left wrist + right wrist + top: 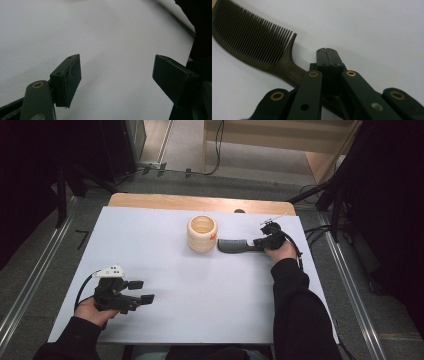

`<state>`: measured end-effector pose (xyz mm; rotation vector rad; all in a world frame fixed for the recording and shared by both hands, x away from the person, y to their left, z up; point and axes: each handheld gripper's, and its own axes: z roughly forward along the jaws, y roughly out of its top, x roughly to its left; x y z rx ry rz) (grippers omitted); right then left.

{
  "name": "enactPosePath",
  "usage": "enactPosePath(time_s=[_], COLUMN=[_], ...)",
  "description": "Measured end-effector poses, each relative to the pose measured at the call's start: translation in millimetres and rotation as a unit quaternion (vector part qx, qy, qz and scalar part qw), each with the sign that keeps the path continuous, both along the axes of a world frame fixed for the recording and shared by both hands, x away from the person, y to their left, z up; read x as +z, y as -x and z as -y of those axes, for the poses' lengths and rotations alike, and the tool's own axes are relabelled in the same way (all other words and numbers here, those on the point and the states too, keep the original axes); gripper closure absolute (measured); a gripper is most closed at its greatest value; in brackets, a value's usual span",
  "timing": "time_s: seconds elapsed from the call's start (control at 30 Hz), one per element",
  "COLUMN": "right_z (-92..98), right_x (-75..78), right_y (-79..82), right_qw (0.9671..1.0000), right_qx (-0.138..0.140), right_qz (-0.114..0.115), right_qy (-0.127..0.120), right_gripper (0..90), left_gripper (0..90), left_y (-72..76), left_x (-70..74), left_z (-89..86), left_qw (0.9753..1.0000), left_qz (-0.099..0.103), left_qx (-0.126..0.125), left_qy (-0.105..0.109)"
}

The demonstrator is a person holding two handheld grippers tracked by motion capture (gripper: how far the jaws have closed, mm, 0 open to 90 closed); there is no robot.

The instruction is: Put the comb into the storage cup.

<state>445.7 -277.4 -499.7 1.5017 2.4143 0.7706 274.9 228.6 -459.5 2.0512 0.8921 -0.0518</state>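
Right claw (327,53) pressed together over the handle of the comb (235,246), which lies flat on the surface (200,285) just beside the cup (202,234). Left claw (141,291) spread wide, holding nothing, at the near left.

White table (165,250), grey floor (45,265), dark surroundings.

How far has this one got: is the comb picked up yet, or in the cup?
Early stage. The right gripper has its jaws shut over the handle of the dark comb, so the grasp looks made. The comb appears to lie flat on the white table beside the cream cup, not inside it. The left gripper is open and idle. Lifting and any placing remain.
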Motion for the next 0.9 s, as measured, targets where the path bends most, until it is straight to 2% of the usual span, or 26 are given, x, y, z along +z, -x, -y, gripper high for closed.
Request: enactPosePath(time_s=[0.43,0.63,0.9], right_z=[4.5,9.4,6.8], right_x=[-0.1,-0.3,-0.7], right_y=[16.4,26.8,44.2], right_qw=[0.9998,0.9996,0.9990], right_qx=[0.012,0.020,0.036], right_qz=[-0.013,-0.018,-0.018], right_qy=[-0.007,-0.011,-0.016], right_gripper=[87.7,87.7,87.7], left_gripper=[23.7,23.7,23.7], left_y=[1.0,1.2,1.6], left_x=[0.9,1.3,1.9], left_z=[0.6,1.7,2.0], left_qw=[1.0000,1.0000,1.0000], left_qz=[0.001,0.003,0.004], left_qx=[-0.001,-0.004,-0.004], left_qy=[0.001,0.002,0.001])
